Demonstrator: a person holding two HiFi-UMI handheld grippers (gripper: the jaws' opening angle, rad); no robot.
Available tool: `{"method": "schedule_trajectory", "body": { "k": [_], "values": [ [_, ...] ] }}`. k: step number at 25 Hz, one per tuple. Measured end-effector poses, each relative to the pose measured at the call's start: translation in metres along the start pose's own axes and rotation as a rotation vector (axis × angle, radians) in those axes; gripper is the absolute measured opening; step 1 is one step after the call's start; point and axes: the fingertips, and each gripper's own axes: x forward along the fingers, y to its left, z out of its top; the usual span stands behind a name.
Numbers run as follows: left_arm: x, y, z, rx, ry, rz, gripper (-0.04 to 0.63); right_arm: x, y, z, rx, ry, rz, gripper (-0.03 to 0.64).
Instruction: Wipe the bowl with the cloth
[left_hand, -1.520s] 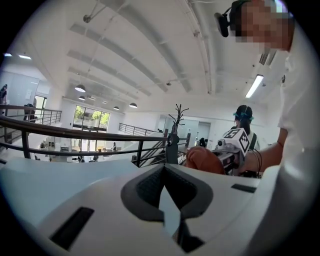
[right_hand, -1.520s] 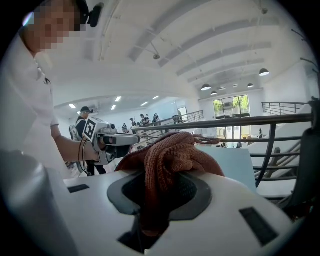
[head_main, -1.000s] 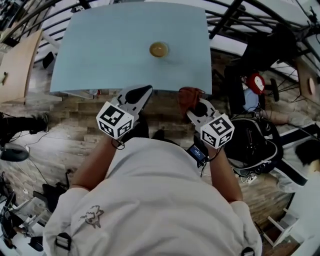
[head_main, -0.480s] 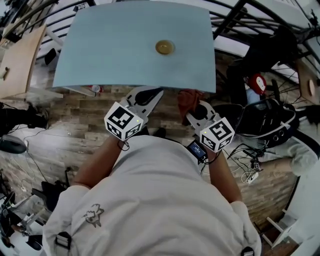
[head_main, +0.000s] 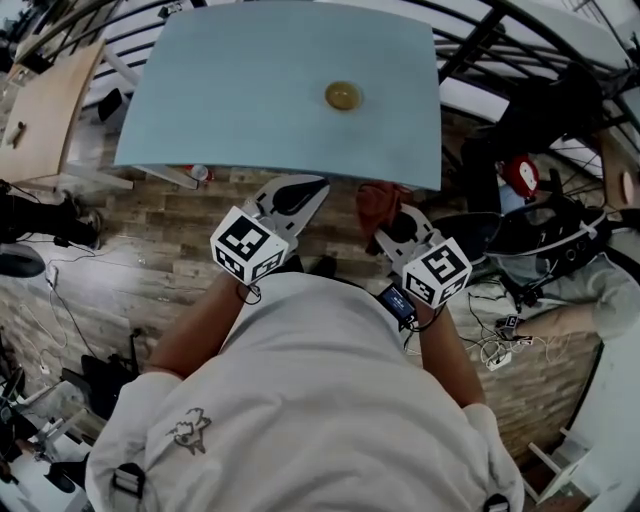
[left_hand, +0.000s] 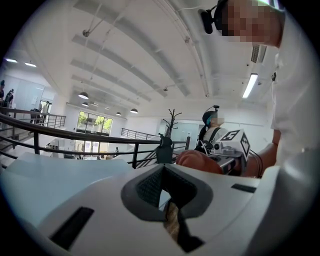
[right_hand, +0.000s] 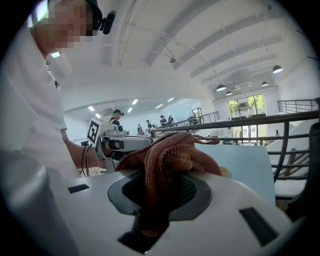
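In right tool (right_hand: 156, 197): rust-brown knitted cloth (right_hand: 172, 152) clamped, bunched (left tool (left_hand: 167, 197) closed, empty).

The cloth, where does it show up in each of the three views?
Head view: cloth right of centre, just below the table's near edge.
Left gripper view: just right of centre.
Right gripper view: dead centre, pinched in the right tongs.
Shared landmark: the table, pale blue in all three.
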Motion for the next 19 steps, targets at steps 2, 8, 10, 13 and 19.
{"method": "schedule_trajectory", "body": {
  "k": [2, 8, 10, 13, 19],
  "values": [
    [-0.004, 0.0, -0.003, -0.002, 0.0, 0.002, 0.014, 0.001, 0.002, -0.001, -0.002, -0.002, 0.003, 0.1],
    [0.012, 0.006, 0.01, -0.012, 0.008, 0.001, 0.014, -0.003, -0.012, 0.014, 0.002, 0.007, 0.006, 0.1],
    [0.014, 0.006, 0.011, -0.015, 0.008, -0.001, 0.014, -0.004, -0.014, 0.015, 0.004, 0.008, 0.005, 0.1],
    [0.013, 0.007, 0.012, -0.02, 0.011, -0.008, 0.014, -0.003, -0.013, 0.018, 0.012, 0.003, 0.008, 0.101],
    [0.005, -0.007, 0.003, -0.009, 0.008, -0.022, 0.014, -0.009, 0.0, 0.007, 0.013, -0.004, 0.003, 0.101]
  ]
}}
